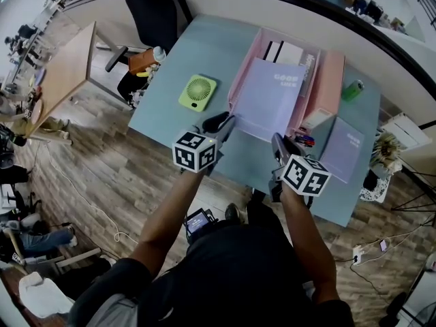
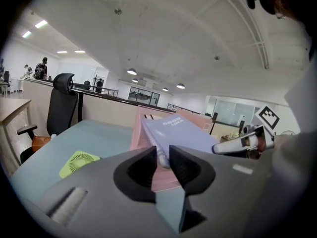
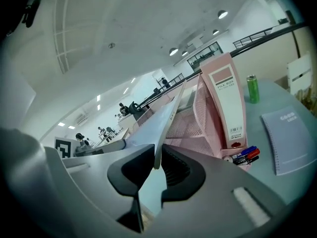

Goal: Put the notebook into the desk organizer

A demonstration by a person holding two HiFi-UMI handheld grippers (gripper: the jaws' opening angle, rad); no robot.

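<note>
A lavender spiral notebook hangs tilted over the front of the pink mesh desk organizer, lifted off the table, with its far edge in the organizer. My left gripper is shut on the notebook's near left corner, at the spiral binding. My right gripper is shut on the near right corner. In the left gripper view the notebook slopes up from the left gripper against the organizer. In the right gripper view the notebook shows edge-on in the right gripper, beside the organizer.
A pink file box stands to the right of the organizer, with pens at its foot. A second lavender notebook lies flat at the right. A green fan lies left of the organizer and a green can stands at the back right.
</note>
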